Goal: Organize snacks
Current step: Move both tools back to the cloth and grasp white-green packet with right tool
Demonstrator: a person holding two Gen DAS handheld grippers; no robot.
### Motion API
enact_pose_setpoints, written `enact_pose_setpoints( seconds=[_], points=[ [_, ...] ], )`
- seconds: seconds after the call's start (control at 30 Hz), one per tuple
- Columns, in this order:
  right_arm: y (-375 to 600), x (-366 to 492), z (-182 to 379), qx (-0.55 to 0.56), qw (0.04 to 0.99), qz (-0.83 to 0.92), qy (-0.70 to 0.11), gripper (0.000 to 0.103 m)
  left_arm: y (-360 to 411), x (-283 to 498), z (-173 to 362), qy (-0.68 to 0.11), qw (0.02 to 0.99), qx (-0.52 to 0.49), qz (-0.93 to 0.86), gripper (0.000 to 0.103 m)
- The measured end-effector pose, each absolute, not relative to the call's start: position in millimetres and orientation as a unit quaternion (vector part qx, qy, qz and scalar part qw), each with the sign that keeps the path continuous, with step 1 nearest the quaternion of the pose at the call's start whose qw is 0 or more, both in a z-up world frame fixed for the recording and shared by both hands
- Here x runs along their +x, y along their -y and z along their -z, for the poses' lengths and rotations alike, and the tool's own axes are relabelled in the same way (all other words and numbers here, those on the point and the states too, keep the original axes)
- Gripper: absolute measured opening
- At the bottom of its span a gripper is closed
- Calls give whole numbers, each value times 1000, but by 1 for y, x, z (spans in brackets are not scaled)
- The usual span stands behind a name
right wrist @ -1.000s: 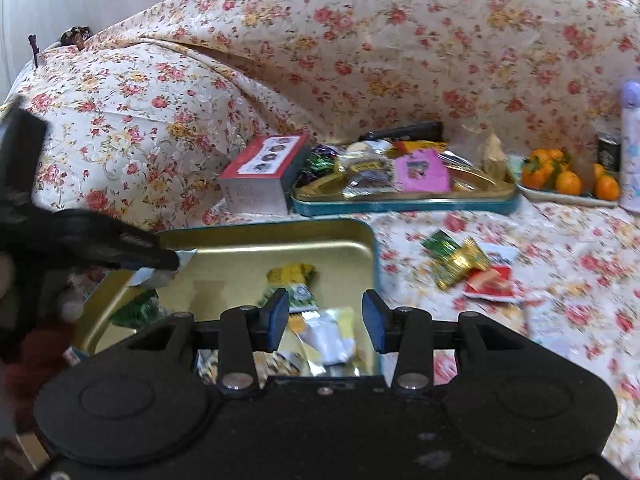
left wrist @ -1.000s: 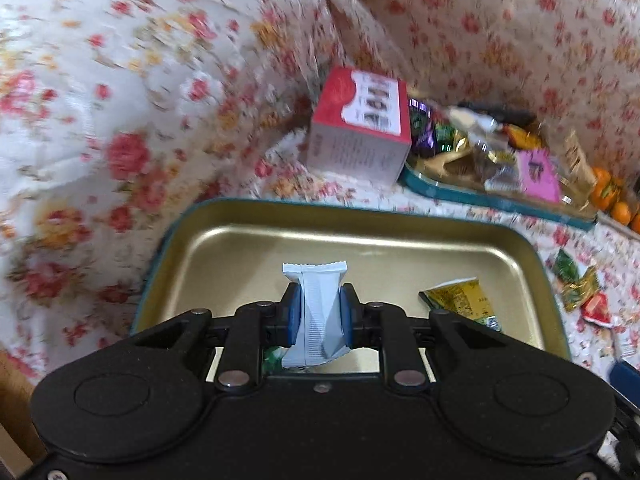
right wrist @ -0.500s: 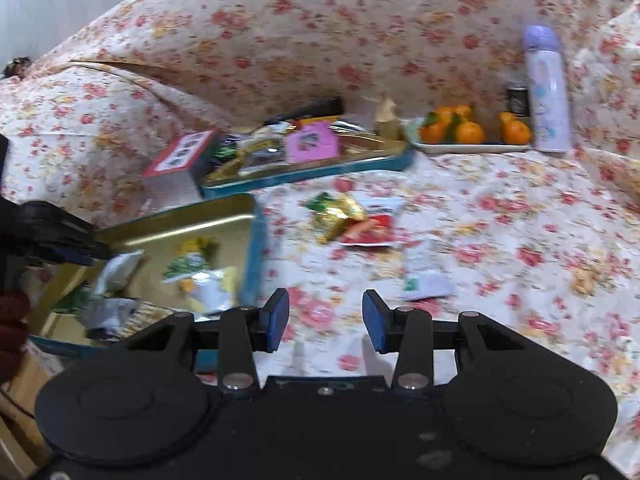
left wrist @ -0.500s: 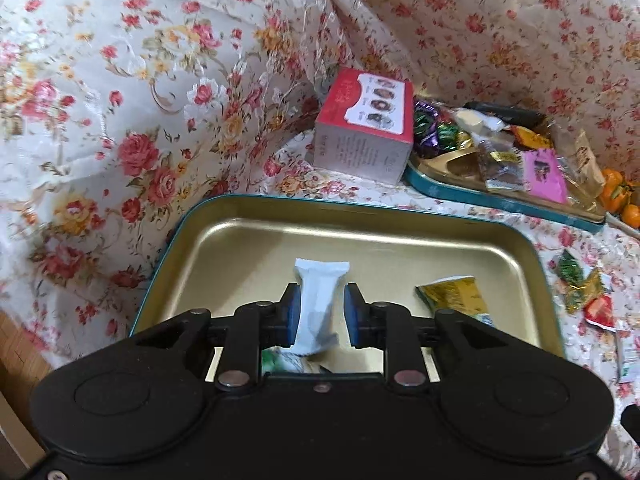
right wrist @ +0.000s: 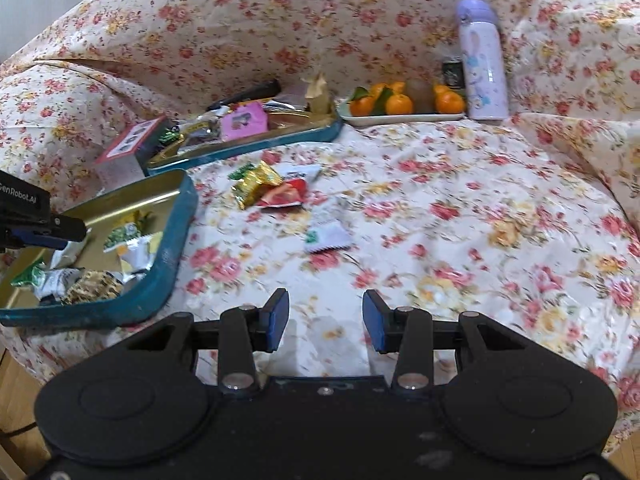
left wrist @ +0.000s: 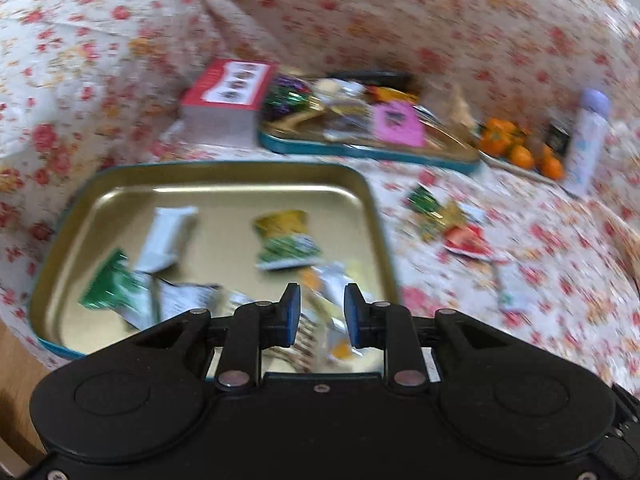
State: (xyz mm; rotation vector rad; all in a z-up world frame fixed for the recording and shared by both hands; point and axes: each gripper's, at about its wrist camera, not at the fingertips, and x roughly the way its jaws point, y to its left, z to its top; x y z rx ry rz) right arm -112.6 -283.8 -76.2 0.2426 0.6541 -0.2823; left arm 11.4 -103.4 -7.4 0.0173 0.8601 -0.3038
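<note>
Left gripper [left wrist: 318, 310]: jaws parted and empty, hanging over the near edge of the gold tray [left wrist: 224, 174]. A second ago they clamped a pale blue-white bar wrapper [left wrist: 166, 238]; that bar now lies released on the tray floor toward its left side, so one more snack counts as sorted. The bar lies flat, its long axis running from the near left toward the far edge, its crimped end pointing at the far rim.

Right gripper [right wrist: 325, 320]: jaws apart, nothing between them, above bare floral cloth [right wrist: 460, 216]. Loose wrappers [right wrist: 268, 188] remain on the cloth just beyond the tray's right rim; likely next.
</note>
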Motion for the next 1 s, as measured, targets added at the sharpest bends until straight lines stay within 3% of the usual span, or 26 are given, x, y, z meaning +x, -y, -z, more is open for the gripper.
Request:
enact_pose_setpoints(
  seconds=[0.57, 1.0],
  points=[
    [317, -136, 82, 125, 924, 186, -309, 44, 179, -35, 37, -415, 881, 75, 213, 33],
    [338, -82, 63, 131, 937, 136, -294, 47, 190, -30, 46, -411, 882, 81, 213, 33]
  ],
)
